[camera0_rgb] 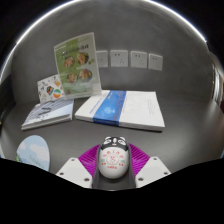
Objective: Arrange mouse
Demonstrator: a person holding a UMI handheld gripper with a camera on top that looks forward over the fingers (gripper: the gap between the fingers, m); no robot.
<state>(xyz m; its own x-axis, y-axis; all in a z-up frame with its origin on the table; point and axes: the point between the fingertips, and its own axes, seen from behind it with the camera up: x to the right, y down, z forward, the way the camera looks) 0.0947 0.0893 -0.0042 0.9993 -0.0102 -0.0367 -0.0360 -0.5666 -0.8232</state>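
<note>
A white computer mouse with red markings and a dark front with a scroll wheel sits between my gripper's two fingers. The purple pads press against both of its sides, so the gripper is shut on the mouse. It appears lifted a little above the grey table. The underside of the mouse is hidden.
Just beyond the fingers lies a white and blue book. Left of it lies another book, and an illustrated booklet leans against the wall behind. A blue and white round object lies to the left of the fingers.
</note>
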